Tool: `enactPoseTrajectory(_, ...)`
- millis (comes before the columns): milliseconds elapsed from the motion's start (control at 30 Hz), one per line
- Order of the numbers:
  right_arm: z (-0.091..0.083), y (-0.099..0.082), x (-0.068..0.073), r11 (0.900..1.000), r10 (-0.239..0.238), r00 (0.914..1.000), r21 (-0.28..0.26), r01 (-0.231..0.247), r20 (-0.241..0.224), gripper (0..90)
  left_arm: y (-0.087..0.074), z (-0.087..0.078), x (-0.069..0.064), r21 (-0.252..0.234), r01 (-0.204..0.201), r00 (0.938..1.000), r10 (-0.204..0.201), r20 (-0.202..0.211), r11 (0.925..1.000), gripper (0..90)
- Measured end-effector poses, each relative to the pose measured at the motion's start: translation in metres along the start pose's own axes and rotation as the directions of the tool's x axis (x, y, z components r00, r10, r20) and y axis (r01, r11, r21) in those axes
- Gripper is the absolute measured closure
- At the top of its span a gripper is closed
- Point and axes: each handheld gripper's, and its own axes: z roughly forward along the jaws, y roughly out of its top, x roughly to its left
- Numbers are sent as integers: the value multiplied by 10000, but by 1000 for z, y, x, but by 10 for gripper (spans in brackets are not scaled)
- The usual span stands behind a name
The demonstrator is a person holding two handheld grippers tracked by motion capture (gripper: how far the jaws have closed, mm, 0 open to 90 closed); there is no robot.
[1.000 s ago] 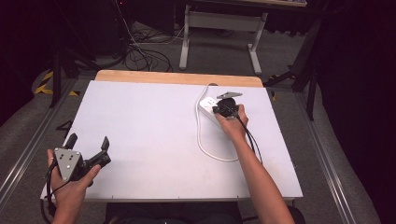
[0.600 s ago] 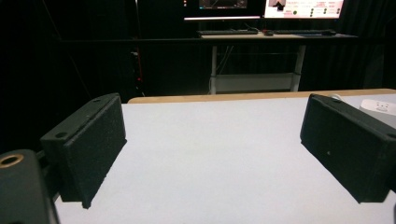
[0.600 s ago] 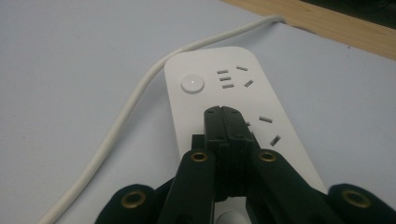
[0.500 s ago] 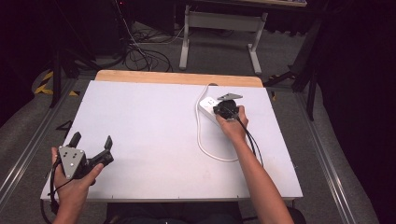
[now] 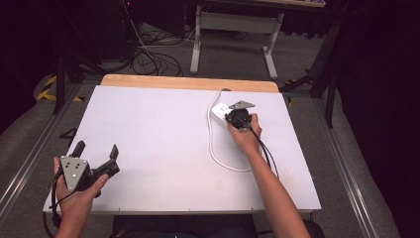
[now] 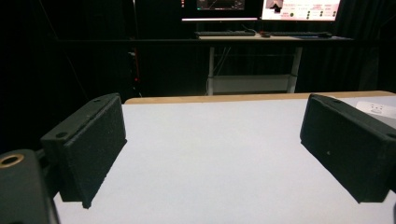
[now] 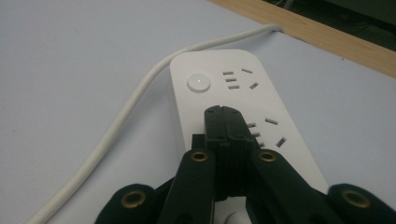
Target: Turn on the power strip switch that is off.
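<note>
A white power strip (image 5: pixel 219 111) lies flat at the back right of the white table (image 5: pixel 148 129), and its white cable (image 5: pixel 213 148) loops toward the front. In the right gripper view the power strip (image 7: pixel 219 79) shows a round button and socket slots. My right gripper (image 7: pixel 224 114) is shut with nothing between its jaws, its tips over the strip's top face beside a socket. From above, the right gripper (image 5: pixel 236 119) sits at the strip's near end. Near the front left corner my left gripper (image 5: pixel 97 148) is open and empty, its pads (image 6: pixel 93 144) wide apart above bare table.
A wooden strip (image 5: pixel 188 83) runs along the table's far edge. Beyond it stand a desk frame (image 5: pixel 233 29) and floor cables (image 5: pixel 148 59). Metal rails (image 5: pixel 29 158) flank the table. A desk with monitors (image 6: pixel 261 9) stands behind.
</note>
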Motion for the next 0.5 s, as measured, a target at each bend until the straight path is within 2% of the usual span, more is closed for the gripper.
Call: enactPoseTrajectory(500, 0, 1, 2, 9999, -155, 9998, 32, 155, 117, 900, 0, -2, 1, 43, 63, 10000, -63, -3, 10000, 75)
